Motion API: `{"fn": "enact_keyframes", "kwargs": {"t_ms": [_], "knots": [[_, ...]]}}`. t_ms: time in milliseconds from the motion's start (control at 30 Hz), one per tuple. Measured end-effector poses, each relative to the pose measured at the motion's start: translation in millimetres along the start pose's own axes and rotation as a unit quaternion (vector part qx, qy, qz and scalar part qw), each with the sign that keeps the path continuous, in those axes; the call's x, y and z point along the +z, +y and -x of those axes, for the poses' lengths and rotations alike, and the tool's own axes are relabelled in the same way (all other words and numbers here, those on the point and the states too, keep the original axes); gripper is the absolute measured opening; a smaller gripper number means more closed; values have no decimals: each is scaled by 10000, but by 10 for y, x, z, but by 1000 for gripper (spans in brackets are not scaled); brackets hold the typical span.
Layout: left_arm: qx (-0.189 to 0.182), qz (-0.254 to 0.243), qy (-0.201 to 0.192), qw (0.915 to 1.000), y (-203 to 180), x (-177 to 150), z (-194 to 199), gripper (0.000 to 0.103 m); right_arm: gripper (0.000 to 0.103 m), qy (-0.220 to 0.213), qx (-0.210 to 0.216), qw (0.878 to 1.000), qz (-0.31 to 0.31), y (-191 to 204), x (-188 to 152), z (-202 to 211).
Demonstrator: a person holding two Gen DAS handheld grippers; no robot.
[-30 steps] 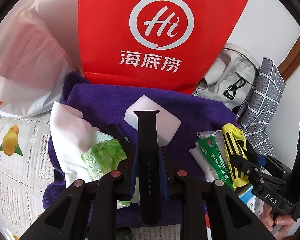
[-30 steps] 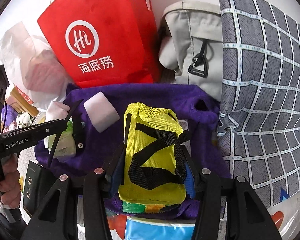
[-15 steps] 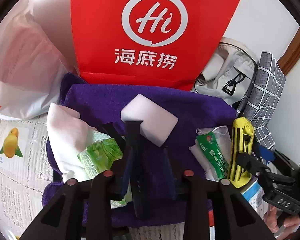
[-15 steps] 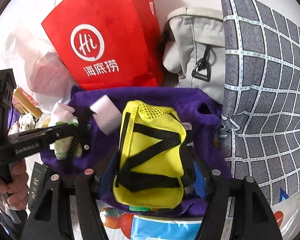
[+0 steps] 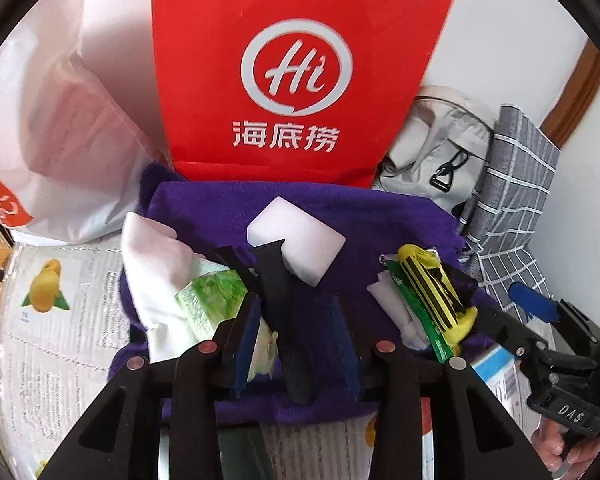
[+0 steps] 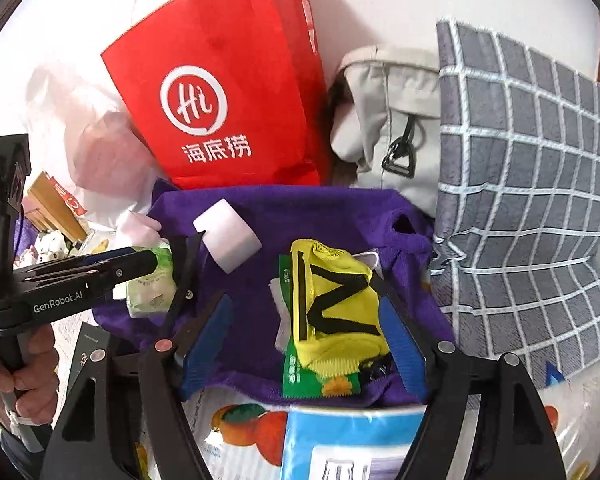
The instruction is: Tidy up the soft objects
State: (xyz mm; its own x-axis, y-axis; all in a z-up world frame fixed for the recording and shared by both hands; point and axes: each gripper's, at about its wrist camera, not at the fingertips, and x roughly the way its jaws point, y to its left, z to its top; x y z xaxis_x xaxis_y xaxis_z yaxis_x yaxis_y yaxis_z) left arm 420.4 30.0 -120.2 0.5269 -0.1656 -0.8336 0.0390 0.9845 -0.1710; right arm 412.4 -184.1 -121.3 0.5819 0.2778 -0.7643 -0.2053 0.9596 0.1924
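while both tongs are opening, the left tongs (image 5: 296, 332) straddle a black strap (image 5: 278, 300) mid purple towel (image 5: 380, 220), unpinched; the right tongs (image 6: 304, 344) flank a yellow pouch (image 6: 336, 308), released near its right edge.

Left gripper (image 5: 296, 336): matte black plastic frame, two triangular cut-outs at 6 o'clock, four round silver-pink screws across arms, blue ribbed pads on inner finger faces. From right wrist view, same tool at 9 o'clock carries white "GenRobot.AI" lettering on side, small silver screws, black handle; hand (image 6: 20, 372) wrapped round handle.

Right gripper (image 6: 304, 344): identical black frame, triangular cut-outs, four round screws, blue ribbed pads. From left wrist view at 4 o'clock, white "DAS" marking on body; hand (image 5: 556, 446) below it, dark sleeve at frame edge.
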Motion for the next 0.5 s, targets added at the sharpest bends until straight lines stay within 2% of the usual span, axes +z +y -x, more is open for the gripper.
{"fn": "enact_keyframes", "kwargs": {"t_ms": [67,233,433,500], "knots": [[26,-33,-67,10000,-25,-69,115,44,76,-27,-2,10000,-5,22,-34,139],[115,-131,-197,9997,-54,-310,474,45,76,-205,-254,9995,-1,95,-158,567],[272,-208,-482,9983,-112,-602,1026,53,76,-491,-531,9971,245,321,-454,1182],[256,-213,-602,9976,-139,-723,1231,55,80,-568,-577,9964,244,378,-585,1376]]}}
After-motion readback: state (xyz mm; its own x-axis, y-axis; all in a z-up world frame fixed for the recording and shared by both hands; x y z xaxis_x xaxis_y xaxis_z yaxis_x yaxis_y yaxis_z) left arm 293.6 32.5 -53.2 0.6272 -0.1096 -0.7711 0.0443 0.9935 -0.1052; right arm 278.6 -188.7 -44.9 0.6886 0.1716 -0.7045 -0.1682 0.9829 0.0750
